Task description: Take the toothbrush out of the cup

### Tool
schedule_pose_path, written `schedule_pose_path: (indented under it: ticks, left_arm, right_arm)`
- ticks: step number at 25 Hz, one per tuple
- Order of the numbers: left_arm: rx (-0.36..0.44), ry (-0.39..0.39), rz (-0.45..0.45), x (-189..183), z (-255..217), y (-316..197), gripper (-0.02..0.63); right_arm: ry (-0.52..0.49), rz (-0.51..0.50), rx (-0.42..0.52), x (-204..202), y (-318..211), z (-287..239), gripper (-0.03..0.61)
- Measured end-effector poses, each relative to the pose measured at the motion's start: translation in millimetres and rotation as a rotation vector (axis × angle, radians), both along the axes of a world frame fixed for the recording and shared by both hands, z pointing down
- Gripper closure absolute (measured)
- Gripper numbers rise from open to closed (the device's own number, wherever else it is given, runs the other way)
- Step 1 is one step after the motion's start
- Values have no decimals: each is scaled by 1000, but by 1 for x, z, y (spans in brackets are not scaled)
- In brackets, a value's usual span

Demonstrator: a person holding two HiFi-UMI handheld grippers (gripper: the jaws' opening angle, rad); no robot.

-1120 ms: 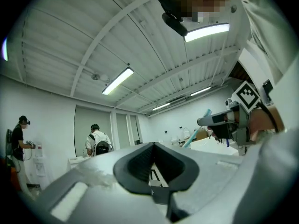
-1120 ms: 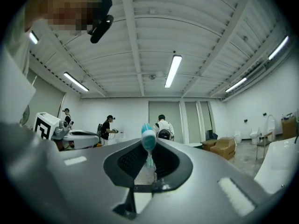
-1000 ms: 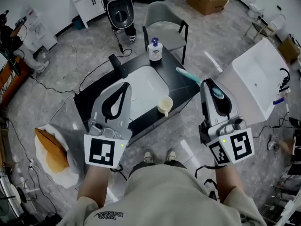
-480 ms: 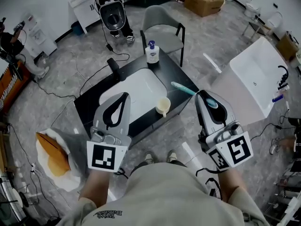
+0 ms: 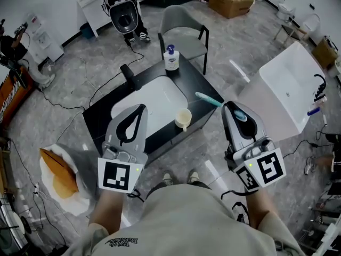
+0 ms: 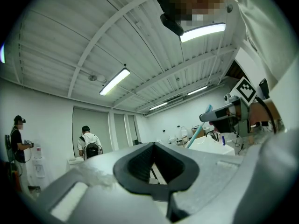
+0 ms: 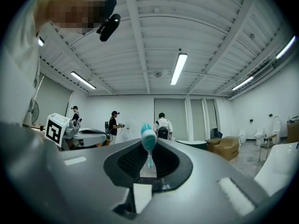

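Pinching toothbrush (image 5: 208, 98): right tongs (image 5: 228, 106) | left tongs (image 5: 140, 109): pressed together, seemingly empty | cup (image 5: 183, 116): apart, on counter (image 5: 195, 82)

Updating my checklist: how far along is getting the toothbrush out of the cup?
Done: the toothbrush is out of the cup, which stands on the black counter. In hand: the right gripper is clamped on the toothbrush. Left: probably just setting it down; the left gripper is shut and empty.

One toothbrush (image 5: 208, 98), one cup (image 5: 184, 117)
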State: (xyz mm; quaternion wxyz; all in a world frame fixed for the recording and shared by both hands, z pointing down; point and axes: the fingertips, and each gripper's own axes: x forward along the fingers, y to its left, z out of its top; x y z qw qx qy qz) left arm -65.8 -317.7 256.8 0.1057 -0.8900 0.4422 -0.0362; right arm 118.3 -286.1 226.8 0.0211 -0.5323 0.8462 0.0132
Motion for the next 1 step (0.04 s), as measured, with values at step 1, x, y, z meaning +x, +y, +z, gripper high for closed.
schedule_pose_path:
  ticks: [1]
  left_arm:
    - [-2, 0, 0, 0, 0, 0, 612]
  right_arm:
    - [1, 0, 0, 0, 1, 0, 549]
